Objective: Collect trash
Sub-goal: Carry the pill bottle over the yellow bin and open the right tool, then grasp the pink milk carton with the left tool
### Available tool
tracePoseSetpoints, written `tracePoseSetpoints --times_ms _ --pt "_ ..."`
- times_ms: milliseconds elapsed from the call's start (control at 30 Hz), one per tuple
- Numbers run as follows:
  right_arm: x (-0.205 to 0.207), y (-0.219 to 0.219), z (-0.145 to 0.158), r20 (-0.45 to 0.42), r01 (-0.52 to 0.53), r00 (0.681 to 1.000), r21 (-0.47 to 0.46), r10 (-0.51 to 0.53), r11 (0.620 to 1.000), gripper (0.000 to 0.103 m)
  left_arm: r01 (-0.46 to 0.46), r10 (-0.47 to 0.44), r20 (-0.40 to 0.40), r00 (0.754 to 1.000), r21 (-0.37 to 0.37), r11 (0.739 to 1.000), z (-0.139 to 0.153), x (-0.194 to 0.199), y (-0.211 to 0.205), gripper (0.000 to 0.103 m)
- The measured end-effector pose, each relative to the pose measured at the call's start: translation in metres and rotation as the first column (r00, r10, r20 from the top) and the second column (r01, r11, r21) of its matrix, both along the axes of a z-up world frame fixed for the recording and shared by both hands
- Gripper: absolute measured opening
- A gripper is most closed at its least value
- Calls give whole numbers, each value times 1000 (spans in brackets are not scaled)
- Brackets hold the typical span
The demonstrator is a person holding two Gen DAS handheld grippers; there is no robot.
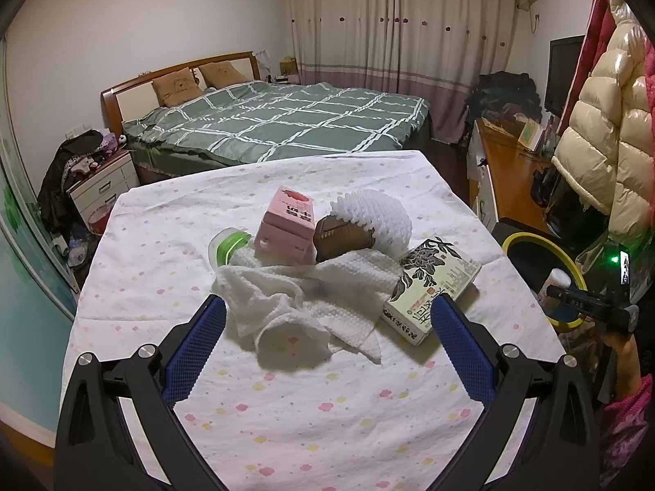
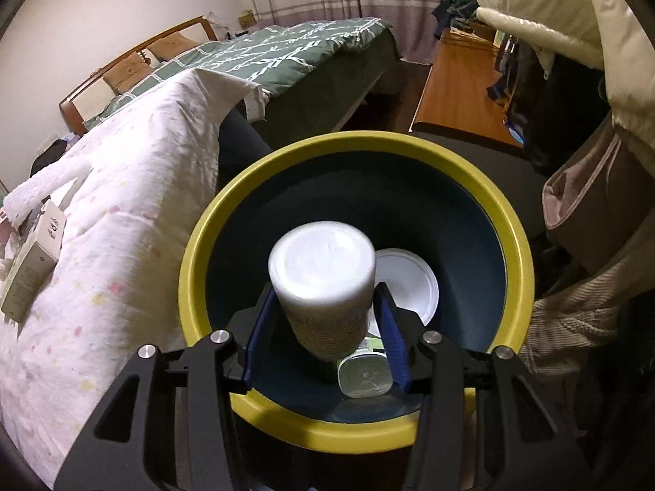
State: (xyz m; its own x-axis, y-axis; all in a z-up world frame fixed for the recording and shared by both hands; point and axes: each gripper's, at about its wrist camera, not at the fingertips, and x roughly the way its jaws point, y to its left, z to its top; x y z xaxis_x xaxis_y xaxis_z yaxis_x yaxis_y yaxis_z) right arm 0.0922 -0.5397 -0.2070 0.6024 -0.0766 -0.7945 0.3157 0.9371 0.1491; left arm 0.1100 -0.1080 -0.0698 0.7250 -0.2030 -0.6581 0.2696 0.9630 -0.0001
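Blue-padded right gripper (image 2: 325,327) is clamped on a white cup (image 2: 323,286) over the yellow-rimmed bin (image 2: 356,141). Left gripper (image 1: 327,323) hangs wide apart above the table (image 1: 286,409), near a tissue (image 1: 286,302), box (image 1: 430,290) and pink carton (image 1: 286,225).

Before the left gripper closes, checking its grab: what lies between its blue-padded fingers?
In the left wrist view, the left gripper is open around the crumpled white paper towel on the dotted tablecloth.

Round plastic bin (image 2: 507,221) with yellow rim and dark teal inside; white cloth (image 1: 286,401) dotted with pink and yellow flowers (small ones); green quilt (image 1: 294,122) crossed by white lines.
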Motion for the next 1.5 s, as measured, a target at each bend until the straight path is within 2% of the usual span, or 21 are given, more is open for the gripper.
tracePoseSetpoints --times_ms 300,433,567,733,833,967,1133,1367,1500 --pt "-5 6 8 19 -10 1000 -3 10 1000 46 20 -20 13 1000 21 1000 -2 8 -7 98" --pt "-8 7 9 24 -14 1000 1 14 1000 46 24 -28 66 997 61 998 4 23 -10 98" --pt "-11 8 11 27 -14 1000 4 14 1000 46 23 -37 101 994 140 990 7 51 -9 95" --pt "-12 6 13 31 -11 999 13 11 1000 47 59 -63 18 998 162 985 -7 90 -2 85" --pt "-11 8 14 35 -17 999 15 16 1000 47 62 -62 -7 998 182 981 -19 108 0 82" --pt "-8 11 16 31 -28 999 20 28 999 48 63 -60 -21 998 204 977 -34 120 0 81" --pt "-2 15 16 28 -35 999 25 35 999 48 74 -67 -37 997 242 967 -48 133 -5 74" --pt "4 22 14 19 -51 999 27 51 998 48 81 -74 -37 997 256 963 -56 144 -9 70" --pt "5 24 13 14 -52 999 31 51 998 48 96 -83 -61 995 266 959 -63 145 -11 53"
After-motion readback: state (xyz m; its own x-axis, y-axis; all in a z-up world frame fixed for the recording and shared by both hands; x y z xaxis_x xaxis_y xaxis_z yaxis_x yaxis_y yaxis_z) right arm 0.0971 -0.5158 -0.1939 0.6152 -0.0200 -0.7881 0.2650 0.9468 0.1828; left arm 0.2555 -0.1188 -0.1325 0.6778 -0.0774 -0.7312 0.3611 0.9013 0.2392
